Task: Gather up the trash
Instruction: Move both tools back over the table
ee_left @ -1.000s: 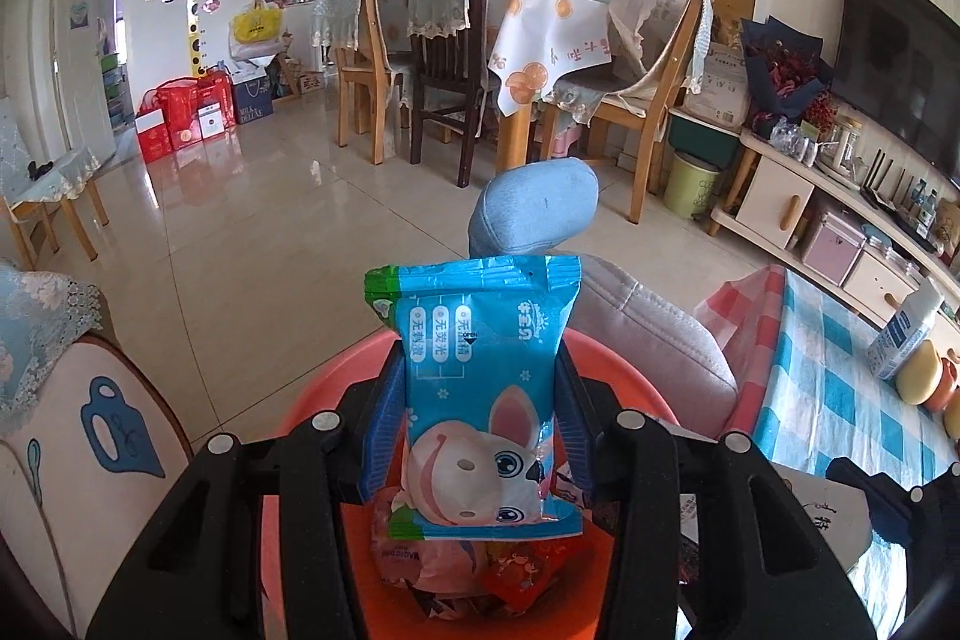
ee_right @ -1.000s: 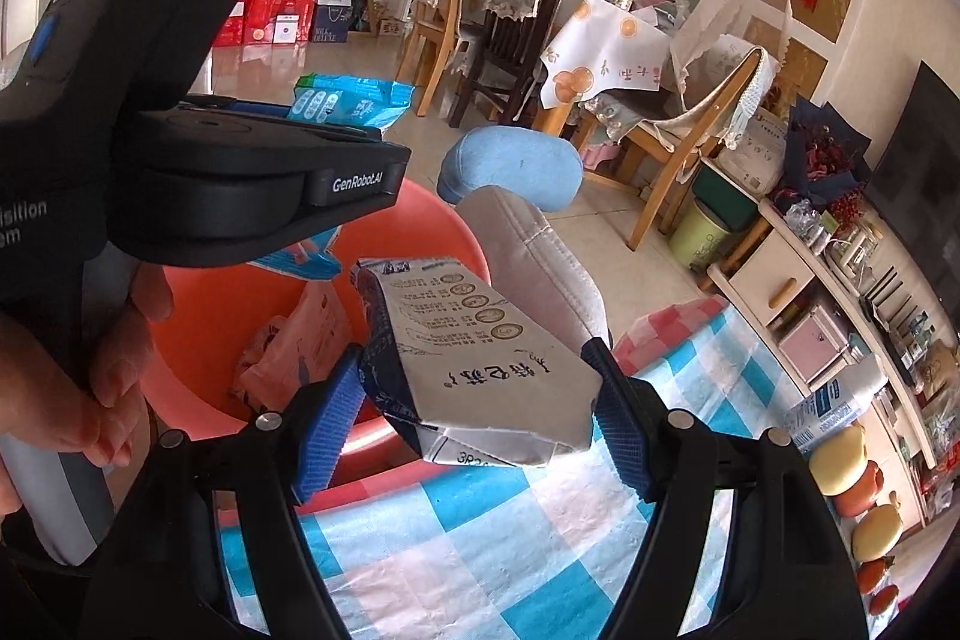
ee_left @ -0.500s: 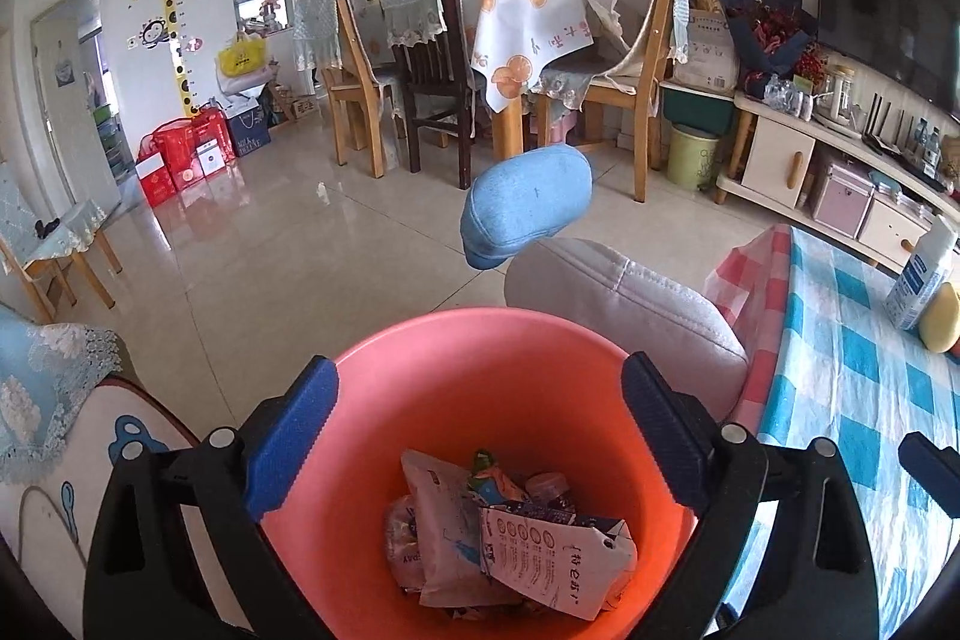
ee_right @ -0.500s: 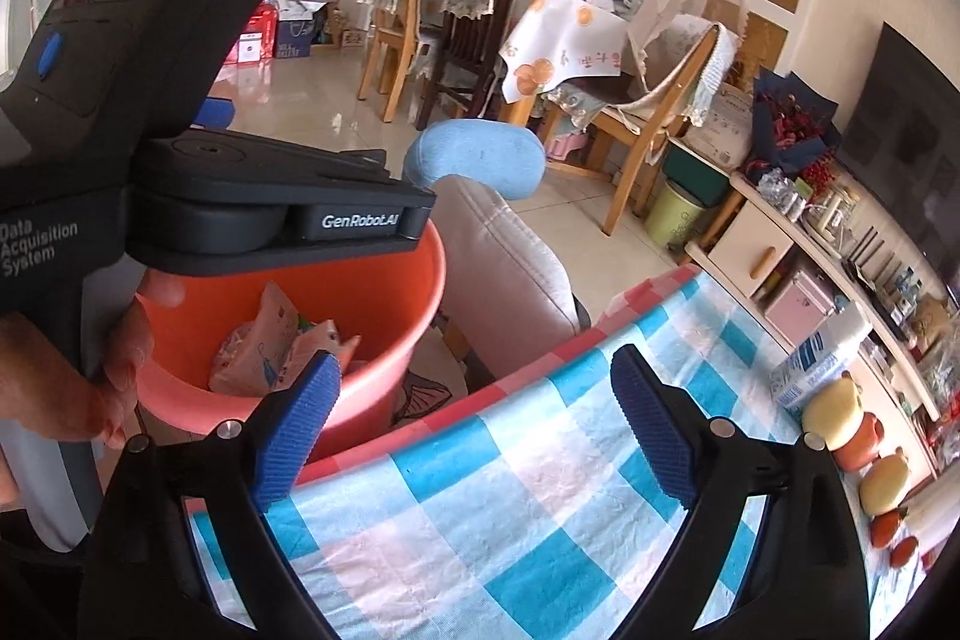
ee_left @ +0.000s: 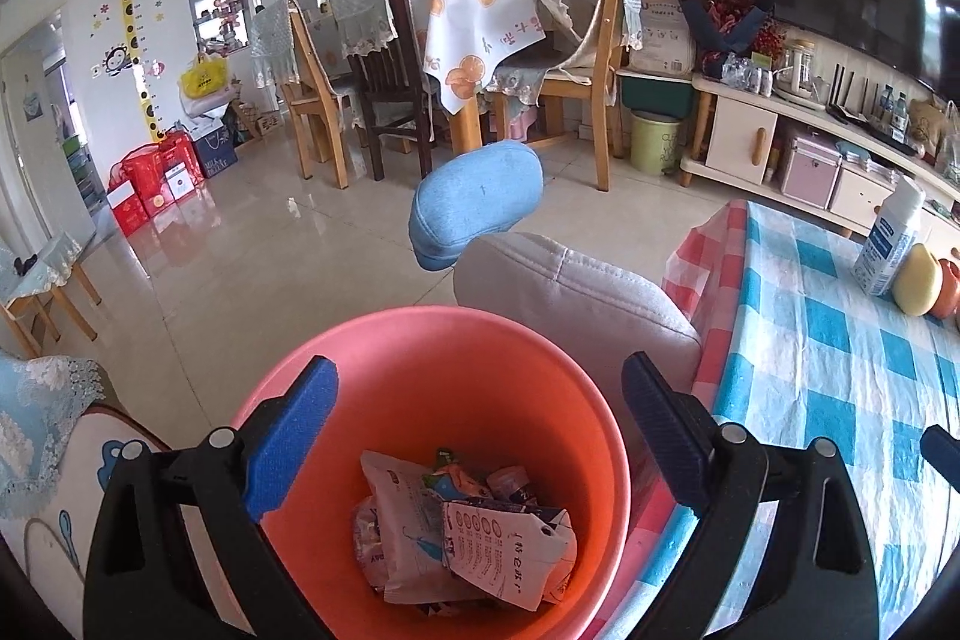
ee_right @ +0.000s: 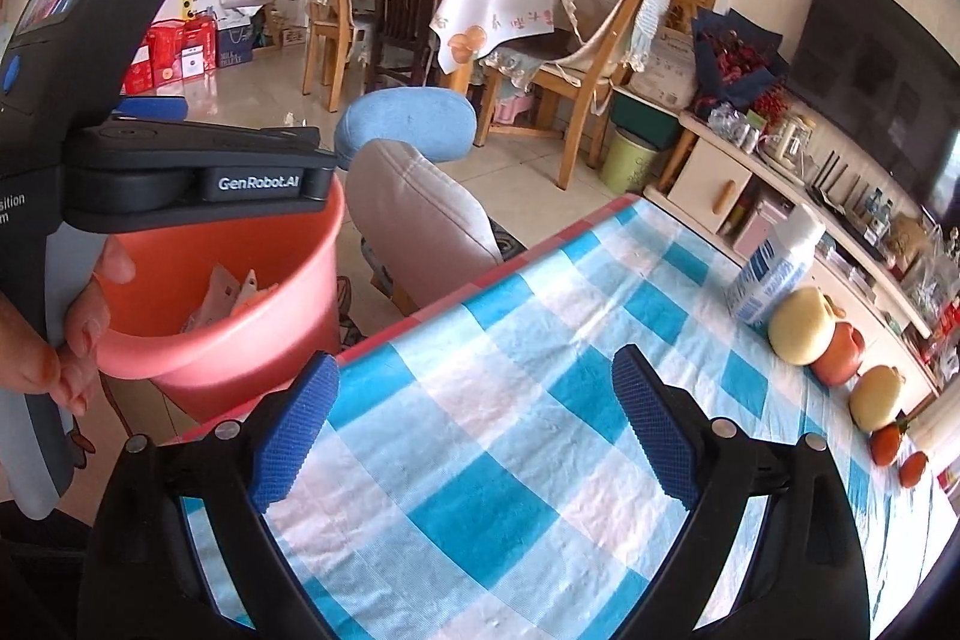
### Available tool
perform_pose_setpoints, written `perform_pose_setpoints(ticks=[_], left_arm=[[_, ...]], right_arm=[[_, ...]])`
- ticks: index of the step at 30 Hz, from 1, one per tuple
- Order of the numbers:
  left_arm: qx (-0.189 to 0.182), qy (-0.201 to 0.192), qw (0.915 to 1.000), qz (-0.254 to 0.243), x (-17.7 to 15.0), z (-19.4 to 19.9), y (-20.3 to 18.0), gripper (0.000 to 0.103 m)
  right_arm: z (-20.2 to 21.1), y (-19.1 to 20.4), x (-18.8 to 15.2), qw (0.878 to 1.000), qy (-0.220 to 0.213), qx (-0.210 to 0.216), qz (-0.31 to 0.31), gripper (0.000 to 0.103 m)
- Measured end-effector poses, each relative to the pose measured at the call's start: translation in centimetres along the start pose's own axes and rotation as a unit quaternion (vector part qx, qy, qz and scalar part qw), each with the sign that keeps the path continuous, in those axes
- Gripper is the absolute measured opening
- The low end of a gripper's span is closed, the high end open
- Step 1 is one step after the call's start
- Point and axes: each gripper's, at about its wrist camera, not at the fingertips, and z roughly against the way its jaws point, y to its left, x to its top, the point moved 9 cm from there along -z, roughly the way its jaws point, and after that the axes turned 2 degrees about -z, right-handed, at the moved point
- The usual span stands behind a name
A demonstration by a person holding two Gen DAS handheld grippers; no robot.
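the left gripper [ee_left: 480, 436] was held above the orange bin [ee_left: 420, 340], its jaws spread wide after just being opened, with nothing between the blue pads [ee_left: 288, 436]. inside the bin, a white printed carton [ee_left: 510, 556] and crumpled snack wrappers [ee_left: 402, 526] were seen lying together at the bottom. the right gripper [ee_right: 474, 430] was positioned over the blue-and-white checked tablecloth [ee_right: 540, 316], jaws likewise just opened and empty. the bin was located beside the table's edge, next to a grey cushioned seat [ee_left: 576, 286].
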Motion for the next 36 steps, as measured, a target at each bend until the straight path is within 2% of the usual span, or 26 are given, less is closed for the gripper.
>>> perform_pose_setpoints(ticks=[30, 36], left_arm=[[-0.094, -0.015, 0.9938, -0.058, -1.3, 2.7, -10.1, 0.095], [-0.1, -0.019, 0.9922, -0.072, -1.6, 3.3, -11.8, 0.095]], right_arm=[[4.2, -8.8, -5.4, 0.997, 0.009, -0.048, -0.059, 0.093], [5.3, -10.7, -6.8, 0.996, 0.01, -0.061, -0.071, 0.093]])
